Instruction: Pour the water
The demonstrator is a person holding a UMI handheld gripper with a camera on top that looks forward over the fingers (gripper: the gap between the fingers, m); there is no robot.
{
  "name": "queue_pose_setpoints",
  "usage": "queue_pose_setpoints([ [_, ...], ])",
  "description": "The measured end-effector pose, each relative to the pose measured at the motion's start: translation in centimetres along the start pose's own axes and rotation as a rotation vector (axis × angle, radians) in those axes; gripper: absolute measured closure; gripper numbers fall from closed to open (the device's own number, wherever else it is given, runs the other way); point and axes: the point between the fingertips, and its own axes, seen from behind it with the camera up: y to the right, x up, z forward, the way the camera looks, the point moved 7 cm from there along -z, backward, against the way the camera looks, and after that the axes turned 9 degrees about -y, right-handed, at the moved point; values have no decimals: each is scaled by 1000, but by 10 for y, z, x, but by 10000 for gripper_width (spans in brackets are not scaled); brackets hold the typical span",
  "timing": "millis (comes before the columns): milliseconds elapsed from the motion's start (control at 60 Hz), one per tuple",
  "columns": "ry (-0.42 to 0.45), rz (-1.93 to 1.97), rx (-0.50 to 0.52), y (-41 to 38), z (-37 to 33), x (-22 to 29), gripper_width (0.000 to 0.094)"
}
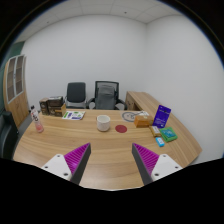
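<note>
Gripper (pixel 113 163): level above the surface, fingers apart, holding nothing.
Surface (pixel 100 145): wooden; white cup (pixel 103 122) at 12 o'clock, bottle (pixel 38 121) at 10.
Room: two office chairs (pixel 91 96) behind.

No legible text — anywhere

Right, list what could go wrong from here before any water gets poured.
The gripper is open and empty, and the bottle stands far off beside the jaws' line, near the table edge, so a clumsy grab could knock it off. The cup sits beyond the jaws with papers and boxes nearby, which a spill could wet.
</note>
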Motion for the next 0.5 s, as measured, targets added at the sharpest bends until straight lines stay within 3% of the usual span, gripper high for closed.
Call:
queue_pose_setpoints([
  [250,-24,-33,1,-50,16,-9,77],
  [500,-79,-39,54,-181,44,-34,75],
])
